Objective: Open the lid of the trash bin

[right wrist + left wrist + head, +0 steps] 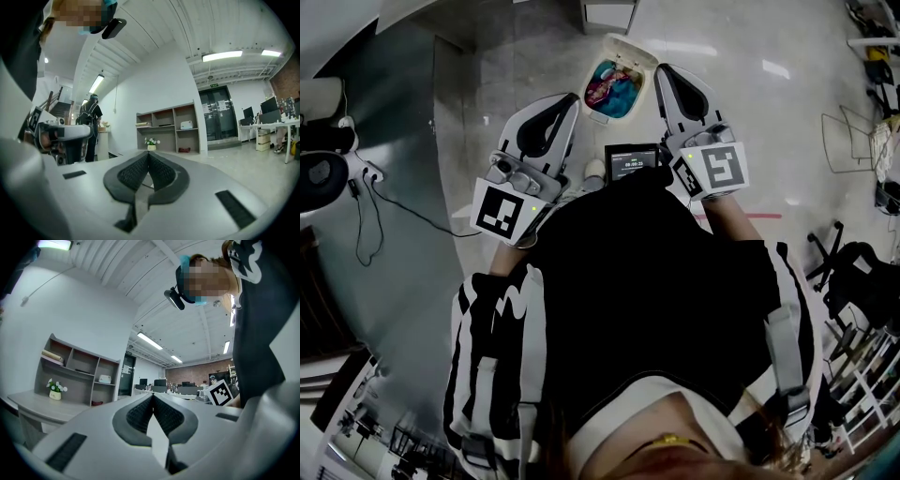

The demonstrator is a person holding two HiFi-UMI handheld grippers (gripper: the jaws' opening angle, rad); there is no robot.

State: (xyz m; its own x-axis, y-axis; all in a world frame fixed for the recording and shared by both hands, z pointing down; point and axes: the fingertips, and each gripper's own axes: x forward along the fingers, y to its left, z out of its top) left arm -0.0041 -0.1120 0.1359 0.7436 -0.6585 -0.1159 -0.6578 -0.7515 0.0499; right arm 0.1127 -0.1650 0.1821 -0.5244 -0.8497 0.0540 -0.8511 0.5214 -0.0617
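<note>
Trash bin on the tiled floor, just ahead of the person. Likely risk: a nudge could drop the unsupported lid shut again. Left gripper and right gripper flank the bin, apart from it, jaws pressed together on nothing. White lid is tipped back at the far rim, and colourful waste shows inside.

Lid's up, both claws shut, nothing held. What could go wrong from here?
1. The lid stands open behind the trash bin with nothing holding it; it might fall shut.
2. Left claw and right claw are shut and neither gripper view shows the bin, so any reach relies on the head view.
3. Floor cable at left might snag a foot.
</note>
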